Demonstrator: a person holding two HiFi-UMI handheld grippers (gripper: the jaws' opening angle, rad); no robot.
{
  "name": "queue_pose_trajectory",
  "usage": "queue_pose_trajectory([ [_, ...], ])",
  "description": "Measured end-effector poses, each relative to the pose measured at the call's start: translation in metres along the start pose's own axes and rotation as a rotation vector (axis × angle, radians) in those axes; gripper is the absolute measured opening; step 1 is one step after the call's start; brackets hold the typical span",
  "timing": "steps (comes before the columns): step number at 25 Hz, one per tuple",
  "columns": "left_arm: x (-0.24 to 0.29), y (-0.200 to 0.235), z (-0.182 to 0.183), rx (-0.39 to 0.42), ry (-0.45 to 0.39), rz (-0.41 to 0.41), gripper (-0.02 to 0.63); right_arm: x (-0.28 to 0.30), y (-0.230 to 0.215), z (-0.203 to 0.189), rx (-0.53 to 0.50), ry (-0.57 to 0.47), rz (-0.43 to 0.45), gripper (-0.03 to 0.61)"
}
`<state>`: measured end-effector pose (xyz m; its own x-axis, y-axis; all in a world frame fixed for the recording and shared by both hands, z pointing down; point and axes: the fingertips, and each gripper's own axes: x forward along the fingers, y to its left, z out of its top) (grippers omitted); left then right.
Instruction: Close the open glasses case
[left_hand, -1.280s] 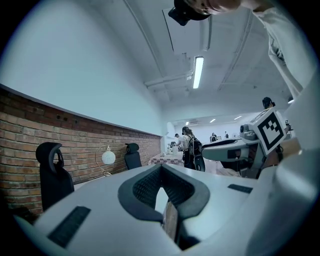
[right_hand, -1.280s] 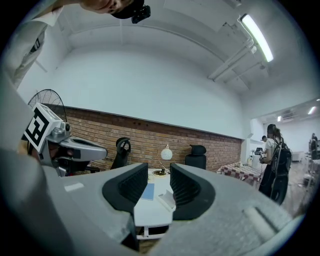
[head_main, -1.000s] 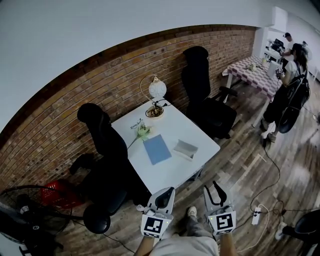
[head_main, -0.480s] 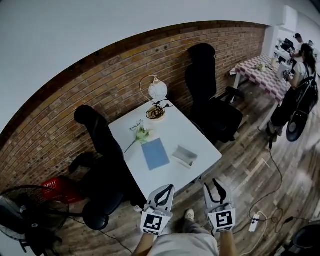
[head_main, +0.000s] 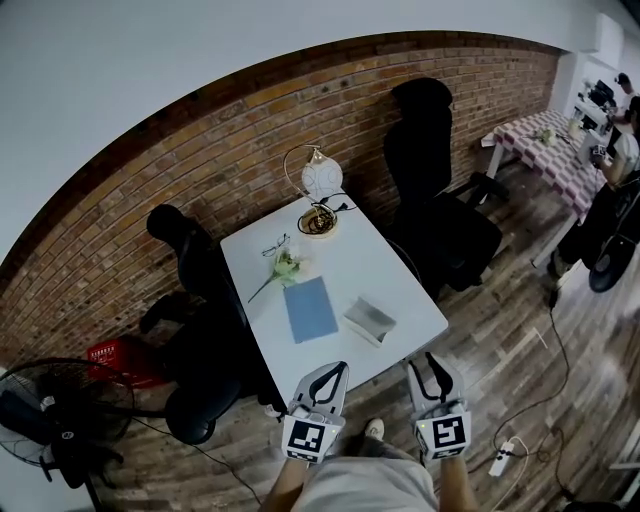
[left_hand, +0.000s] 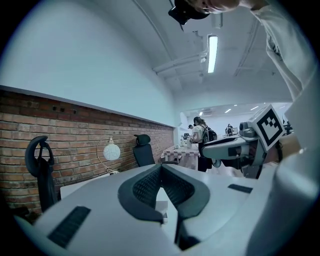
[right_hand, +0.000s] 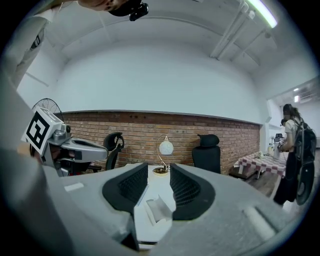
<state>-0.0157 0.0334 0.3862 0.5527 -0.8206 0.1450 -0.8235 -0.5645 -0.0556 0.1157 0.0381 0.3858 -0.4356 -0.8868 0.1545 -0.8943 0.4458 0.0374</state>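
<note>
Open glasses case (head_main: 370, 320) on the white surface (head_main: 400, 275), ahead of and apart from both grippers, right gripper (head_main: 424, 362) jaws parted and empty, left gripper (head_main: 342, 368) jaws apparently pressed together, both held side by side short of the surface's edge

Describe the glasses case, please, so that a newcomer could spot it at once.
Find the white table by the brick wall. On its near end, right of the blue notebook, lies the glasses case: a pale box, lid open.

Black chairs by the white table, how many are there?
2. One chair stands at the table's left side; the other off its right side, by the brick wall. None seems hidden.
</note>
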Motion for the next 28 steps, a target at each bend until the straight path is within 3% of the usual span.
queue_pose_trajectory([
  [8,0.029,0.003,-0.009,0.002,0.027,0.042,0.003,0.025,-0.022,-0.008,0.016,-0.028,0.057,0.123],
  [13,0.039,0.002,-0.012,-0.021,0.054,0.057,0.003,0.030,-0.030,-0.016,0.026,0.029,0.072,0.123],
  [17,0.044,0.003,-0.014,-0.018,0.057,0.056,0.003,0.039,-0.032,-0.013,0.028,-0.036,0.080,0.123],
  [22,0.057,0.011,-0.018,0.026,0.037,0.032,0.003,0.051,-0.037,-0.030,0.051,0.054,0.066,0.123],
  [28,0.076,0.019,-0.040,-0.046,0.100,0.023,0.003,0.073,-0.043,-0.041,0.042,0.074,0.072,0.123],
])
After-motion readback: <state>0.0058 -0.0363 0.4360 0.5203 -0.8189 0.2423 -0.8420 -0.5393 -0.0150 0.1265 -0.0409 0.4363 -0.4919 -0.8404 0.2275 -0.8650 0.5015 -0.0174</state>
